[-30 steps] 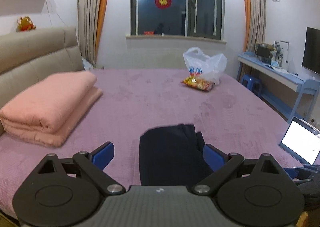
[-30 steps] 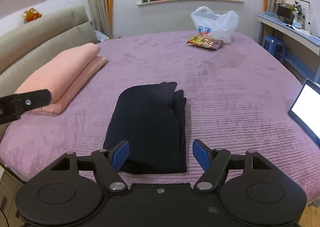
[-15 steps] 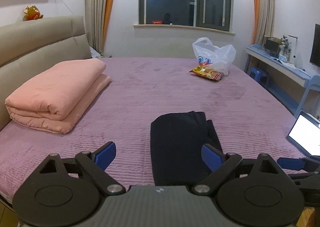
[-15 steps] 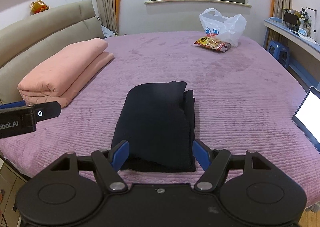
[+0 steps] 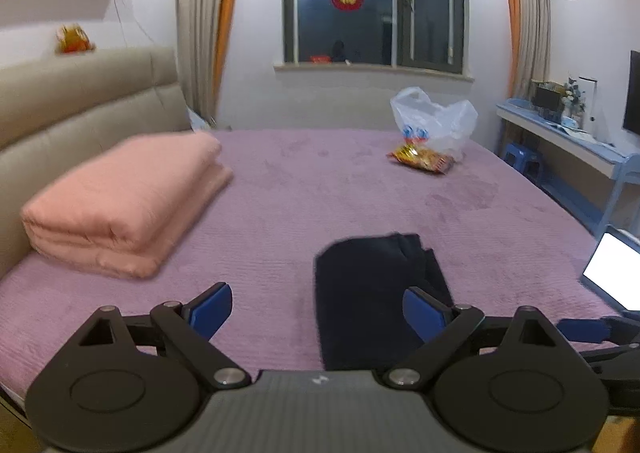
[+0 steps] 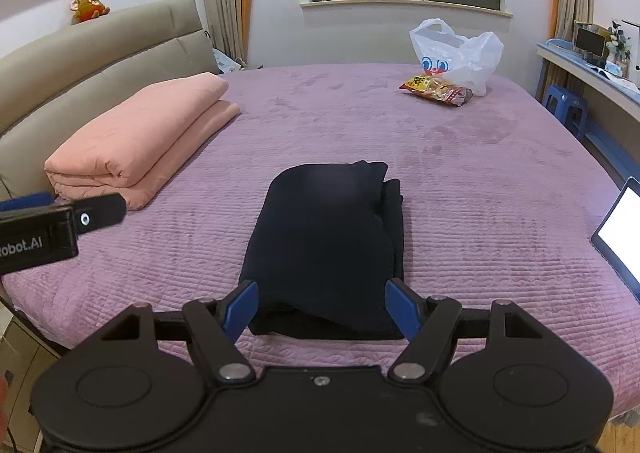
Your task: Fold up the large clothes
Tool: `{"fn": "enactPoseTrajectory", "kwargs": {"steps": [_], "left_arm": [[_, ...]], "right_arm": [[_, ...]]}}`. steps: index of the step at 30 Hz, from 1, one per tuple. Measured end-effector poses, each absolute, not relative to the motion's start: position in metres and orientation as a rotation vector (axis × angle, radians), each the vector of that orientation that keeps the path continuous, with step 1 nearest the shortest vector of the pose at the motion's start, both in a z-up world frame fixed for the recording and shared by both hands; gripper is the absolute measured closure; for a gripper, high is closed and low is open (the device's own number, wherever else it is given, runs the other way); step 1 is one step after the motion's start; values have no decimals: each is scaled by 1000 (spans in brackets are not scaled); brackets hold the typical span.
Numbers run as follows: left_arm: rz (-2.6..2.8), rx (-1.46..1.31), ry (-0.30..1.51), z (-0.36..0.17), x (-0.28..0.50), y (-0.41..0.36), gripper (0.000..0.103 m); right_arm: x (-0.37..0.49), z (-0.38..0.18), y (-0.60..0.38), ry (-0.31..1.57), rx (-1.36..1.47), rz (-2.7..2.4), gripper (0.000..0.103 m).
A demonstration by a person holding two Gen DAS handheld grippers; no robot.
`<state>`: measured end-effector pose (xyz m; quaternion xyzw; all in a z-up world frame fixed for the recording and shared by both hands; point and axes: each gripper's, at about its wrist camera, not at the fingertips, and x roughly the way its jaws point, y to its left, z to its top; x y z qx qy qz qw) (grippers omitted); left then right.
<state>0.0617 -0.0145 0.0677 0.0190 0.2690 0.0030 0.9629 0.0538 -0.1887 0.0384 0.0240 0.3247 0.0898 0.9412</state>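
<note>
Garment (image 6: pixel 326 245), dark and already folded into a compact rectangle, lies on the purple bed (image 6: pixel 460 181) near its front edge. Both tongs, left (image 5: pixel 318 311) and right (image 6: pixel 322 311), hang over that edge with jaws wide apart and nothing between them. Since a second ago they have pulled back slightly, which suggests this fold is finished. A pink quilt (image 6: pixel 136 145) sits far left.

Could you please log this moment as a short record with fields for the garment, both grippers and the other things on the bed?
garment: dark, folded, flat on the bed
left gripper: jaws open, empty
right gripper: jaws open, empty, at the garment's near edge
quilt: pink, folded, by the headboard
bag: white plastic, far side
snack pack: in front of the bag
laptop: right edge, screen lit
</note>
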Motion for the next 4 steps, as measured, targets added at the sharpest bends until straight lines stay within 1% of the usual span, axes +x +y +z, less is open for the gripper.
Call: {"fn": "enactPoseTrajectory", "kwargs": {"steps": [4], "left_arm": [[-8, 3, 564, 70, 61, -9, 11]], "right_arm": [[50, 39, -186, 657, 45, 183, 19]]}}
